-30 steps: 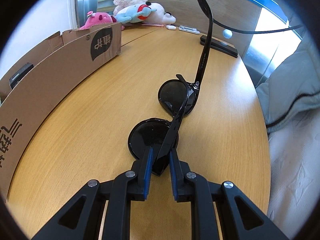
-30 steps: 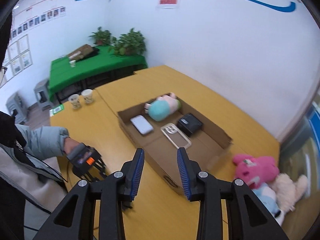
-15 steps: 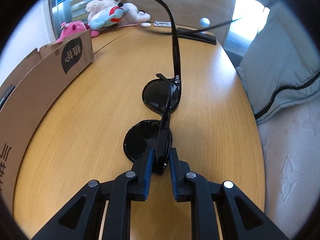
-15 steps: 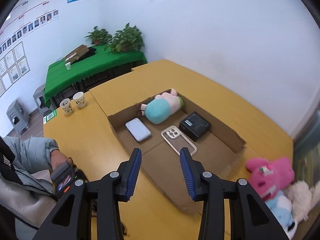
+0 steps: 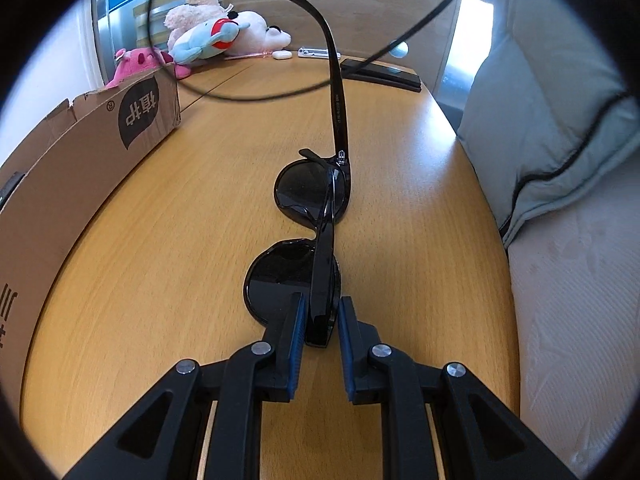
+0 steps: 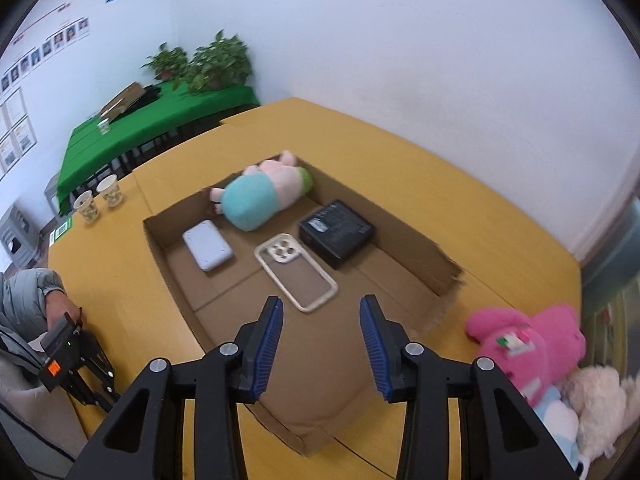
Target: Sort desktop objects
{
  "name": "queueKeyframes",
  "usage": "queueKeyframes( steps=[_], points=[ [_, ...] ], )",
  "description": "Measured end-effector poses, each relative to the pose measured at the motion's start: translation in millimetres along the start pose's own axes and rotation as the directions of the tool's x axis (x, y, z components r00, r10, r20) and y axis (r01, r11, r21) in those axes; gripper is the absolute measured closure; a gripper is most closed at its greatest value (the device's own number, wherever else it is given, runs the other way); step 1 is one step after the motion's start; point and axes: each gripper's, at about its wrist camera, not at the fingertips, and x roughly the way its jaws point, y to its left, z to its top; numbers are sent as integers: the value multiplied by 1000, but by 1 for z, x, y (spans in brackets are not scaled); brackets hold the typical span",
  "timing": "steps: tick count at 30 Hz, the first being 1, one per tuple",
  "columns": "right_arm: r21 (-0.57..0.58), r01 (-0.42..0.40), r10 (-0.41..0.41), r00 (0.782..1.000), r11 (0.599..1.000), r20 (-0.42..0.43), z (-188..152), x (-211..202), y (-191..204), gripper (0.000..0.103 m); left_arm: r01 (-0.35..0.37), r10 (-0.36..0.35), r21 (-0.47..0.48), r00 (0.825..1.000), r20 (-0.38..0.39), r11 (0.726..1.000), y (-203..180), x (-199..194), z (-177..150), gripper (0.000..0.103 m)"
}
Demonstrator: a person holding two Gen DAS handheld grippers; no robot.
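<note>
The sunglasses (image 5: 316, 240) are gripped at the near end of the frame between the almost closed pads of the left gripper (image 5: 320, 322), lenses against the wooden table (image 5: 180, 240) near its right edge, one temple arm raised toward the far end. The step in hand is judged to be the pick-up of the sunglasses for sorting into the cardboard box (image 6: 404, 236), whose printed wall stands to the left. The right gripper (image 6: 320, 344) is held empty over the near end of that box, its jaws partly apart and lately widened, nothing between them. Inside, a plush toy (image 6: 260, 196), a white pack (image 6: 208, 250), a clear phone case (image 6: 298, 272) and a black box (image 6: 338, 232) are already laid. A lift and a carry over the wall would be called for next.
</note>
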Motion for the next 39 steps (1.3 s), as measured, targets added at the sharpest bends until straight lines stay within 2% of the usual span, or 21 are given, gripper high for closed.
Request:
queueKeyframes(
  steps=[4,5,7,8,9,11,12,15,16,17,18,19,20,24,28,33,39],
  points=[
    [38,116,-116,993,993,8,-43,-52,-22,63,-8,8,-18,1000,3,1000,1,-2,-1,88],
    [36,150,-150,989,988,-1,-59,-67,-18,63,-11,11,-25,1000,4,1000,1,-2,-2,88],
    [29,165,-165,986,986,-9,-85,-88,-2,59,-18,18,-28,1000,5,999,1,-2,-2,88],
    [27,156,-156,988,987,-3,-97,-97,12,47,-23,23,-29,1000,5,999,0,-2,-1,88],
    [22,119,-119,993,993,13,-111,-103,33,30,-27,27,-28,1000,4,999,0,-2,-1,88],
    [-7,41,-41,998,999,38,-129,-101,73,11,-38,38,-23,999,0,999,-1,-2,-1,88],
    [-31,-1,2,999,1000,43,-137,-96,96,7,-41,41,-19,999,-1,999,-1,-2,-1,88],
    [-69,-131,134,990,989,42,-166,-65,155,7,-48,48,-7,999,-9,999,-2,-2,-1,88],
    [-44,-185,187,982,982,35,-175,-53,164,8,-53,53,1,998,-15,999,-3,-1,0,88],
    [6,-259,259,966,966,27,-186,-38,171,18,-59,60,11,998,-22,998,-4,-1,1,88],
    [55,-301,299,954,952,31,-196,-26,175,40,-68,69,20,997,-29,997,-5,0,2,88],
    [94,-321,319,947,943,39,-204,-19,180,50,-75,75,22,997,-33,997,-5,1,3,88],
    [133,-328,323,945,935,57,-213,-9,184,60,-80,81,22,996,-33,997,-4,2,4,88],
    [208,-317,296,947,925,125,-227,6,188,86,-82,82,6,996,-22,997,-2,2,5,88],
    [182,-303,280,949,935,144,-221,8,203,90,-81,81,-14,997,-9,997,0,2,4,88],
    [126,-315,310,949,941,58,-219,31,231,91,-71,71,-36,997,8,997,2,2,3,86],
    [123,-324,331,943,938,-41,-225,70,251,93,-56,57,-56,998,15,997,5,2,2,85]
  ],
)
